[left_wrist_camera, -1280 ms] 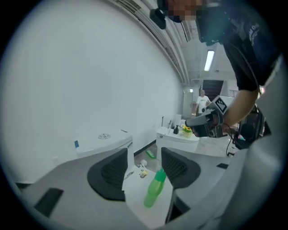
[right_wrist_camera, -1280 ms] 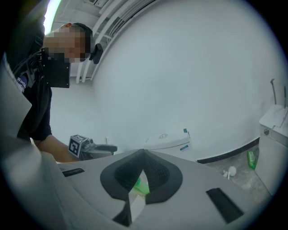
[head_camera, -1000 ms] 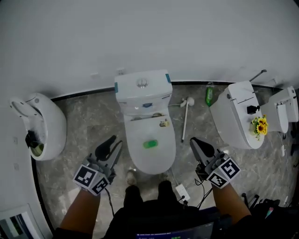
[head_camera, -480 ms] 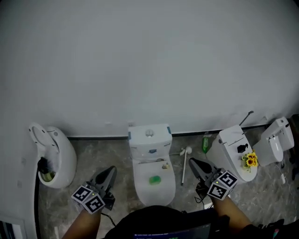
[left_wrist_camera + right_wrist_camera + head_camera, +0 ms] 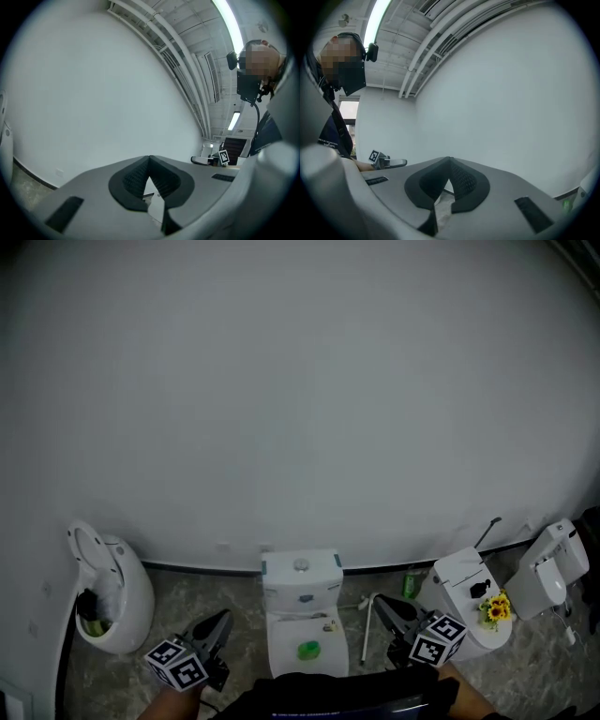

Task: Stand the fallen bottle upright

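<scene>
Counting along the wall now: four white toilets, that's the left toilet [image 5: 117,601], middle toilet [image 5: 300,582], right toilet [image 5: 457,576] and far-right toilet [image 5: 553,568]. One green bottle [image 5: 411,582]. One white brush [image 5: 367,634], one bunch of yellow flowers [image 5: 492,608], one small green item [image 5: 307,650]. And two grippers in front: left gripper [image 5: 223,617], right gripper [image 5: 382,604].

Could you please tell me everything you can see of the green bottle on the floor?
The green bottle is small and slim with a paler top. It appears to stand upright on the marbled floor at the foot of the white wall, between the toilet brush and the right toilet. Whether it touches that toilet cannot be told; its material and label are too small to judge.
</scene>
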Demonstrator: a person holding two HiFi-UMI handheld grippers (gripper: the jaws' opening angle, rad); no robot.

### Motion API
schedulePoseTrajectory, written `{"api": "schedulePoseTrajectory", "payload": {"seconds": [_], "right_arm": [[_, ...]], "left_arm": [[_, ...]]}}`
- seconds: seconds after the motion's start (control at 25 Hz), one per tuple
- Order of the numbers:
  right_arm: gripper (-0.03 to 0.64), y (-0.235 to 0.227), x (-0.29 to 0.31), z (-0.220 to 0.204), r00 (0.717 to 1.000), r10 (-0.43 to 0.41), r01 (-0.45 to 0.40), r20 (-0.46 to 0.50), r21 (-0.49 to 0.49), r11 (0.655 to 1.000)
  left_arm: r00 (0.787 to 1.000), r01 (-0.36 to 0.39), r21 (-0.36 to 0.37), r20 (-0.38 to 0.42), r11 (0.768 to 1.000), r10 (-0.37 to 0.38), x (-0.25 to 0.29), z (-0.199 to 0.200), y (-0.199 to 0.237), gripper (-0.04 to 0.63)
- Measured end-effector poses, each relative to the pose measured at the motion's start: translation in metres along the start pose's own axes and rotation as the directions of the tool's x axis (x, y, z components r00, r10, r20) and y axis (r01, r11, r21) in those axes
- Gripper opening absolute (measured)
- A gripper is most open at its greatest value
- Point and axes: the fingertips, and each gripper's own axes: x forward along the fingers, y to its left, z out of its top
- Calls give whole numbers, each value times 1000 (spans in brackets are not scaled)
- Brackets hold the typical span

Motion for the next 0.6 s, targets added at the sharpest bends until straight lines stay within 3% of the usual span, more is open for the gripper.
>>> {"api": "schedulePoseTrajectory", "payload": {"seconds": [0.6], "right_arm": [[23,-6,9,0,1000,21,-21,-15,-28,999]], "left_arm": [[1000,10,36,-2,999,-10,16,5,2,8]]}}
